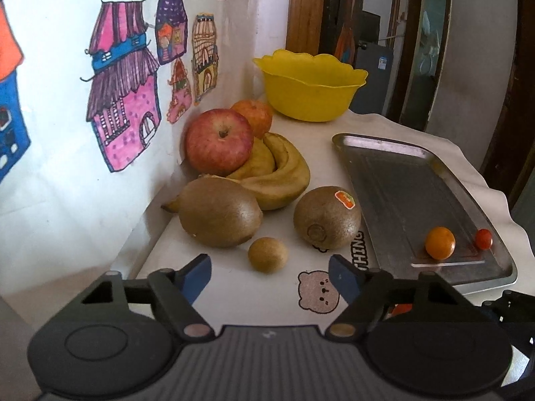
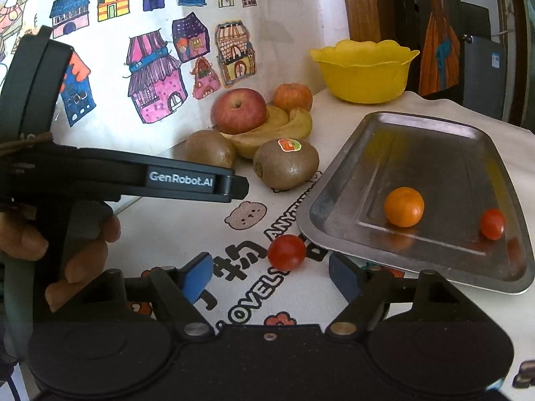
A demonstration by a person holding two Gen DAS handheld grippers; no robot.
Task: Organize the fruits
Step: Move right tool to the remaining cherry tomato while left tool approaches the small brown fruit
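Bananas (image 1: 284, 173): largely covered by front apple (image 1: 219, 140) and near kiwi (image 1: 220, 212). Rear apple (image 1: 255, 115): partly hidden behind front apple. Cloth lettering (image 2: 247, 260): broken off by tray (image 2: 334, 200) and cherry tomato (image 2: 287, 252). Kiwi sticker (image 2: 289, 144): print unreadable.

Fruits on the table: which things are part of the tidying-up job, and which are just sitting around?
For the job:
- metal tray holding small orange and cherry tomato
- loose cherry tomato
- small brown round fruit
- two kiwis
- bananas
- two apples
- yellow bowl

Just around:
- house drawings
- cartoon-bear tablecloth
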